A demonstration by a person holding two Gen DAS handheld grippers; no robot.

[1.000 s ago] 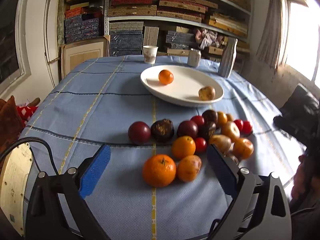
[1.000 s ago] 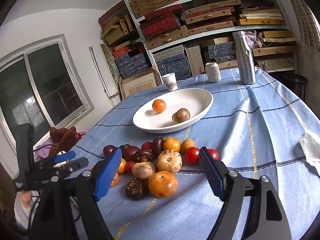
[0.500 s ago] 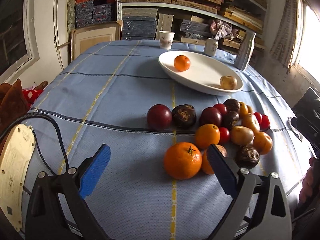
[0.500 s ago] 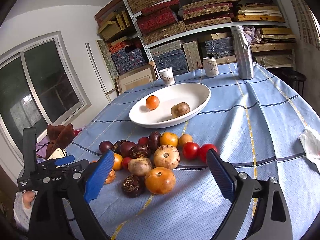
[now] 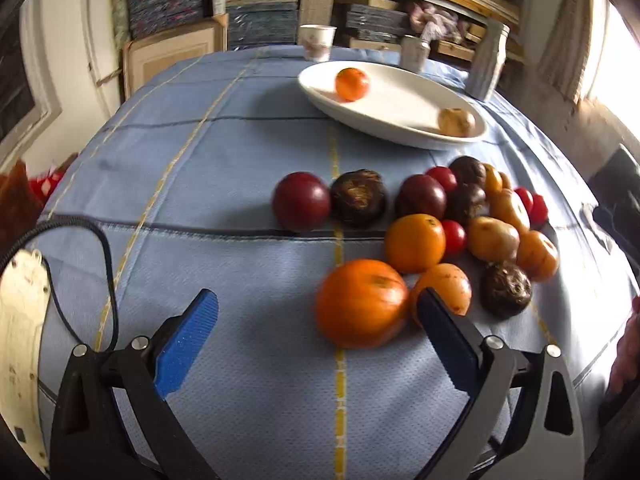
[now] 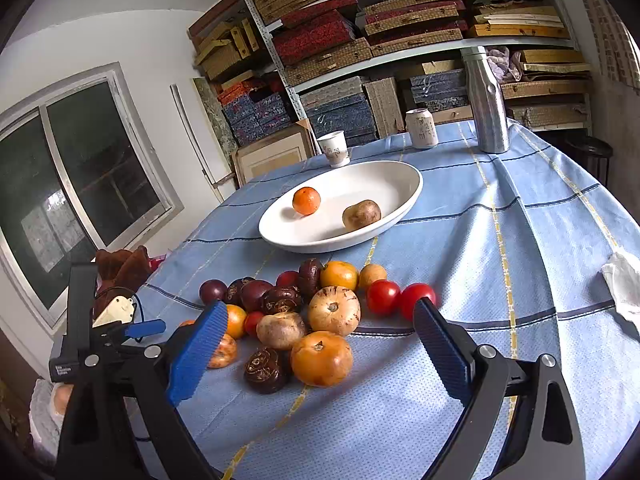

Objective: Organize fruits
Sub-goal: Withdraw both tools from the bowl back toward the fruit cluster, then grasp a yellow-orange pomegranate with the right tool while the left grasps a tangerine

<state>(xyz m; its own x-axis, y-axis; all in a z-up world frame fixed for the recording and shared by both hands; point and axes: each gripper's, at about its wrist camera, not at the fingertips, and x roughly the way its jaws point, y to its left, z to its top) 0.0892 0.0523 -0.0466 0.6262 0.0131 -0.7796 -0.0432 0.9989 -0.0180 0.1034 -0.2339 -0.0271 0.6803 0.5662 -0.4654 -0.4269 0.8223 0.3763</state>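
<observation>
Fruit pile [image 6: 304, 312] lay on the blue tablecloth [image 6: 500, 264], on the near side of the white oval dish [image 6: 404, 196] and just apart from it. Dish held two pieces: a small orange [image 6: 306, 200] and a brownish fruit [image 6: 361, 214], set apart from each other.

Left wrist view only: a big orange [image 5: 361, 303] at the near edge of the pile, between the left gripper's [image 5: 316, 320] blades but hard against the right-hand one; no pad pressed on it. Fingers spread wide. Behind it a second orange [image 5: 415, 243], then a dark red plum [image 5: 301, 201] and a wrinkled dark fruit [image 5: 359, 198] side by side. This view was motion-blurred. A black cable [image 5: 100, 264] looped at its left edge.

Right wrist view only: two red tomatoes [image 6: 383, 297] touching at the pile's right edge, a pale ribbed fruit [image 6: 334, 310], an orange persimmon-like fruit [image 6: 321, 358] nearest the camera, a crumpled white tissue [image 6: 622, 284] well to the right. It also caught the left gripper from outside [image 6: 144, 326], low at the pile's left side.

Right gripper [image 6: 316, 340] angled down toward the pile, above it, fingers spread wide, nothing between the pads.

Far edge of table: paper cup [image 6: 336, 148], pale can [image 6: 421, 128], metal bottle [image 6: 486, 100]. Markings on cup and can too small to read; a label on the left gripper's body likewise illegible. Shelves of stacked boxes [image 6: 360, 40] behind.
</observation>
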